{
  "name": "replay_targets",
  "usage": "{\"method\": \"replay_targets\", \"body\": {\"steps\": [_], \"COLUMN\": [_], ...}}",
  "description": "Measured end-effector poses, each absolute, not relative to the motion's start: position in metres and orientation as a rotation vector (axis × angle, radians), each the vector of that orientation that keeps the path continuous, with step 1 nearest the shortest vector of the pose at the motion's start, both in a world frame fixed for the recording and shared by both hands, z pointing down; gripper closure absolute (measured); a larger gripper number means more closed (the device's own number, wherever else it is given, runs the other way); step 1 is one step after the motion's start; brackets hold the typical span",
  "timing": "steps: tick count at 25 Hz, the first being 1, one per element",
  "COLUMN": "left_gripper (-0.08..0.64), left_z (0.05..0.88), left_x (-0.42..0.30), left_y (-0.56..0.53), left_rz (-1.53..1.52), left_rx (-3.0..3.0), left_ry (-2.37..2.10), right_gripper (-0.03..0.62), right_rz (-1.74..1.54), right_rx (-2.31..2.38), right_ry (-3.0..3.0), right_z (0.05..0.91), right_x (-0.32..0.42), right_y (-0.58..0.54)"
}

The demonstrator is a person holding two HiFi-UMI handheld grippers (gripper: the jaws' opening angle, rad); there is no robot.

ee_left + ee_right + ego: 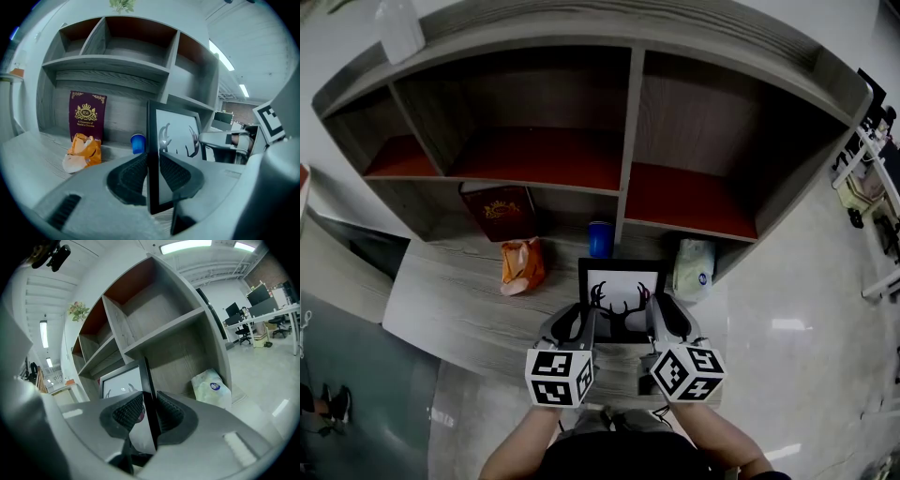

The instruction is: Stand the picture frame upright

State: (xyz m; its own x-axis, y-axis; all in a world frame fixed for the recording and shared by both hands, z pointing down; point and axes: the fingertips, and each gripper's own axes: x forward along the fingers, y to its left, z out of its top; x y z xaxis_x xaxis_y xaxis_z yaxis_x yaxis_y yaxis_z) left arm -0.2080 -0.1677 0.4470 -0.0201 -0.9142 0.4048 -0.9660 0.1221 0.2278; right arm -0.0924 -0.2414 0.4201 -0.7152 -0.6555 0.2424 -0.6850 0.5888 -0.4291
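A black picture frame (622,292) with a white print of dark antlers stands upright on the wooden desk (459,300), just in front of the shelf unit. My left gripper (579,326) is shut on its left edge; in the left gripper view the frame (173,140) runs edge-on between the ribbed pads (133,176). My right gripper (660,323) is shut on the right edge, and in the right gripper view the frame's black rim (146,385) passes between that gripper's pads (168,412). Part of the frame's stand hangs below the right jaws.
A grey shelf unit (628,141) with red-lined compartments rises behind the desk. A maroon book (499,212) leans under it, beside an orange snack bag (521,266) and a blue cup (599,238). A white wipes pack (695,268) lies right of the frame.
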Motion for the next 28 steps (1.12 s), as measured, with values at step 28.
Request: {"method": "replay_targets", "body": {"steps": [28], "left_gripper": [0.483], "left_z": [0.459], "left_x": [-0.245], "left_y": [-0.205], "left_rz": [0.120], "left_rx": [1.666], "left_ry": [-2.068], "right_gripper": [0.511], "right_rz": [0.799], "right_rx": [1.015], "right_ry": [-2.801], "right_z": [0.430], "right_x": [-0.134], "right_y": [-0.284]}}
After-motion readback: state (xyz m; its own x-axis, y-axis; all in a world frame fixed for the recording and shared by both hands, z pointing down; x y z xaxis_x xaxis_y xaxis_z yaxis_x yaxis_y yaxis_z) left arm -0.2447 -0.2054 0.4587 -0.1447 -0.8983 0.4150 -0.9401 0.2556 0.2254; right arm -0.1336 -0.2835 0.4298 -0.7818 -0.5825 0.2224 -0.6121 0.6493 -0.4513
